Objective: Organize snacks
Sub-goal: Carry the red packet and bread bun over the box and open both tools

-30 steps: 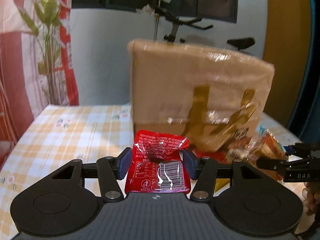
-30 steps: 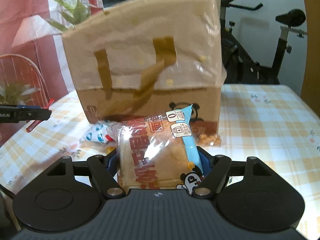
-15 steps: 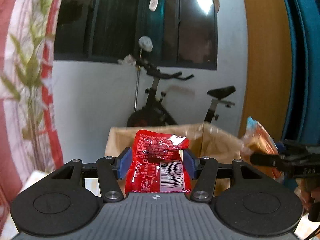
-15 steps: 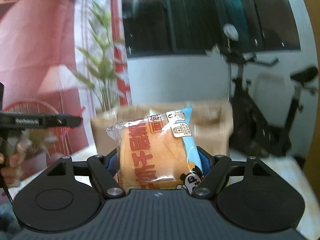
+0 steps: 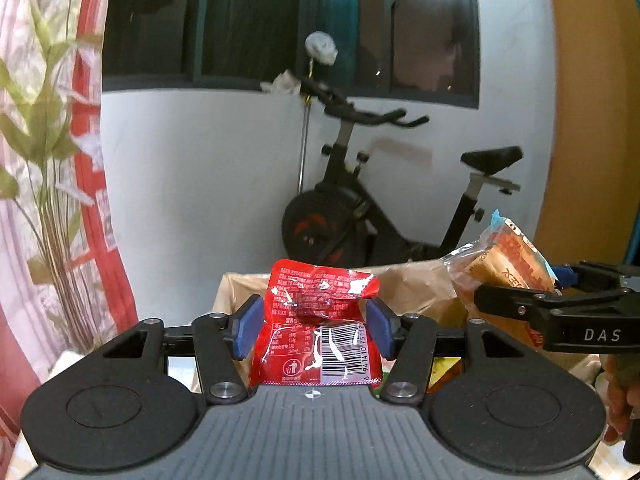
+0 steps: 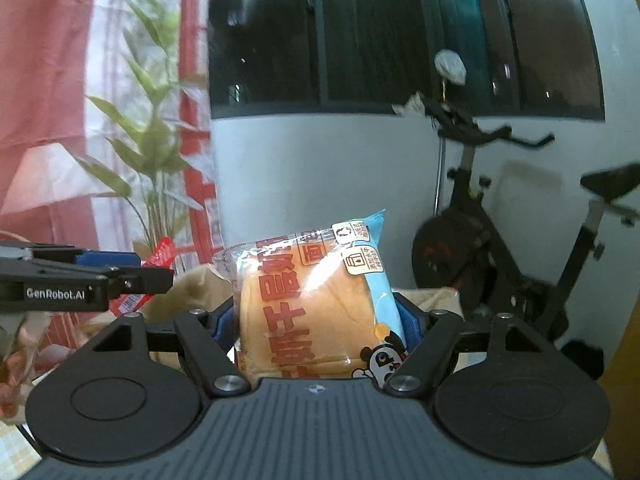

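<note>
Both grippers have risen since the frames one second back: then each looked at the side of the brown bag on the checked surface, and now each looks over the bag's top rim toward the wall. Neither grip has changed.

Left gripper (image 5: 315, 330): the blue fingers (image 5: 248, 327) are closed partway, pressing on both side edges of the red packet (image 5: 318, 332). The packet stands upright between the fingers, barcode facing the camera, its top edge crumpled. It sits above the near rim of the bag (image 5: 404, 284), whose open top shows just beyond the fingertips. To the right of the fingers, the right gripper (image 5: 560, 280) enters from the frame edge, carrying the bread pack (image 5: 500, 264) tilted over the bag's right part.

Right gripper (image 6: 316, 320): the fingers are closed partway on the bread pack (image 6: 316, 304); only slivers of the blue pads (image 6: 224, 322) show beside it. The pack stands upright between the fingers, clear wrap with red characters, a light-blue right edge and a panda at the lower corner. The bag (image 6: 192, 288) shows behind and to both sides of the pack. To the left of the fingers, the left gripper (image 6: 132, 270) reaches in level, with the red packet (image 6: 160, 256) held in its fingers.

Beyond the bag in both views stand an exercise bike (image 5: 360, 216) against the white wall, a dark window (image 5: 280, 20) above it, and a plant (image 6: 148, 152) beside a red curtain.
</note>
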The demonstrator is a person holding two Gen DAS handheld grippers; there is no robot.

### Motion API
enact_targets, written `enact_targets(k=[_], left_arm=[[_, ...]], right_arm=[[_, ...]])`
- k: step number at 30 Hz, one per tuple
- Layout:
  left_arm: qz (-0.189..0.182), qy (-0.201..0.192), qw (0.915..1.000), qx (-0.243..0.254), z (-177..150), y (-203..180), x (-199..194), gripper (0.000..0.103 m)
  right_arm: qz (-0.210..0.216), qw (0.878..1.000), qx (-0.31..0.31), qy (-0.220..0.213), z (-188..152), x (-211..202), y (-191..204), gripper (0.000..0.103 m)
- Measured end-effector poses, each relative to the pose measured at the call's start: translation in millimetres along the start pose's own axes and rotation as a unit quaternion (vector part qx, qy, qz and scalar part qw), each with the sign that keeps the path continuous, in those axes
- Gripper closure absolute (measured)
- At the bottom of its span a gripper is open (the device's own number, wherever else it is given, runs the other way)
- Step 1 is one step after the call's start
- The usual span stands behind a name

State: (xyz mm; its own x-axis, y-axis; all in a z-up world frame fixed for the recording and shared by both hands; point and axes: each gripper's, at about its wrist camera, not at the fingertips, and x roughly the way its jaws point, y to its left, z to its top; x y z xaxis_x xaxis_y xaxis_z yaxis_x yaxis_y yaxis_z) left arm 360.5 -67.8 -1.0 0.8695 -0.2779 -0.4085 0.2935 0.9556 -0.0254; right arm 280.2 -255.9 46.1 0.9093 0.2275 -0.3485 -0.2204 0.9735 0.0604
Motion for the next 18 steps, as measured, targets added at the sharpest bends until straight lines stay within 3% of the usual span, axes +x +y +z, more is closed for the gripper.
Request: enact_targets(k=[4,8,10,18], left_arm=[[-0.016,0.016,0.9997,0.005,-6,4,6,0.041],[-0.008,0.016,0.9997,0.017,-11,4,4,0.029],[-0.008,0.016,0.9998,0.009,-12,6,1,0.029],[-0.010,0.010,0.9999,-0.009,-12,13,-27,0.029]], right_arm=[[-0.008,0.999,0.021,0.029,-6,21,-8,0.026],[-0.008,0.998,0.017,0.052,-10,26,-10,0.022],[-0.001,0.999,0.011,0.043,-9,22,-10,0.010],[0.003,1.000,0.011,0.017,-5,-2,-5,0.008]])
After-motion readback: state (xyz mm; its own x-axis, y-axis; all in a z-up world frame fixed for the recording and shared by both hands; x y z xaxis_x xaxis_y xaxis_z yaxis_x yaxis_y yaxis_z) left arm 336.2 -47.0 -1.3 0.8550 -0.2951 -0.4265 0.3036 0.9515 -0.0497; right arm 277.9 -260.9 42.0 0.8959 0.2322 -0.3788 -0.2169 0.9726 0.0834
